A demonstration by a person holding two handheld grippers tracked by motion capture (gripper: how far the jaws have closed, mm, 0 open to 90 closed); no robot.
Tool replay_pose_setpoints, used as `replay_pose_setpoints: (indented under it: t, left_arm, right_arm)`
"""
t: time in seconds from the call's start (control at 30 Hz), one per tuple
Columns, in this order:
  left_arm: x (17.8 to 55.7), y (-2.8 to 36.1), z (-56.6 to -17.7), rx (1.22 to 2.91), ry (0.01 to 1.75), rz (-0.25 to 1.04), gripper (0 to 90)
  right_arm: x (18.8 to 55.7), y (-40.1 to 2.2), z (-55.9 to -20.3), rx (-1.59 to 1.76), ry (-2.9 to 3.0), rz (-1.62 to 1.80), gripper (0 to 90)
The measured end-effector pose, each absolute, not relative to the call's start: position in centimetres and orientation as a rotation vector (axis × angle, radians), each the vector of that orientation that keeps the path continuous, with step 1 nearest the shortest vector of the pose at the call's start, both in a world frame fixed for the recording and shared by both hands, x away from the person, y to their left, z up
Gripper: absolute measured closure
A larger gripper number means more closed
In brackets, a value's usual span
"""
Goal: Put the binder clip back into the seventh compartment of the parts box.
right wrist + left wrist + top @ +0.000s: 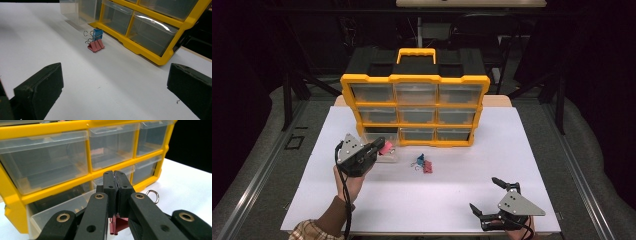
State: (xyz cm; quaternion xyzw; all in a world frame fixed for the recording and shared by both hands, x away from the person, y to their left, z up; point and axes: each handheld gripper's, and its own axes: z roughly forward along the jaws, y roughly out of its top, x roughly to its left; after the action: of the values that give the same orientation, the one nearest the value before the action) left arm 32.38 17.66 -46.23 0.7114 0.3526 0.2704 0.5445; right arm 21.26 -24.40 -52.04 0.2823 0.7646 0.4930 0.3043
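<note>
The left gripper (pixel 379 146), jaws pinched shut on a red clip (pixel 119 225), hovers over the open drawer (pixel 384 156) near the tabletop's left edge; releasing squarely above it looks wisest. The right gripper (pixel 486 196) rests wide open, empty.

I worked at a table (pixel 512 200) covered by a white sheet, and everything beyond it lay in deep shadow. Behind the table stood a black frame of struts (pixel 287 95), its angled braces running down to either side. Farther back from the table a dark chair (pixel 482 30) (I could only just make out its back) stood under a pale slab (pixel 472 3) at the top edge. Left and right of the table the floor (pixel 252 150) was grey, with a metal rail (pixel 259 172) along the left side. Light fell brightly on the tabletop alone.
</note>
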Motion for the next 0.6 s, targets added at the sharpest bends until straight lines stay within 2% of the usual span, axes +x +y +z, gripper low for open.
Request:
replay_pose_setpoints:
  t: [0.6]
  left_arm:
    - [34.2, 18.5, -46.5, 1.654, 0.891, 0.674, 88.4]
  right_arm:
    - [21.3, -24.3, -52.1, 0.746, 2.034, 1.302, 0.1]
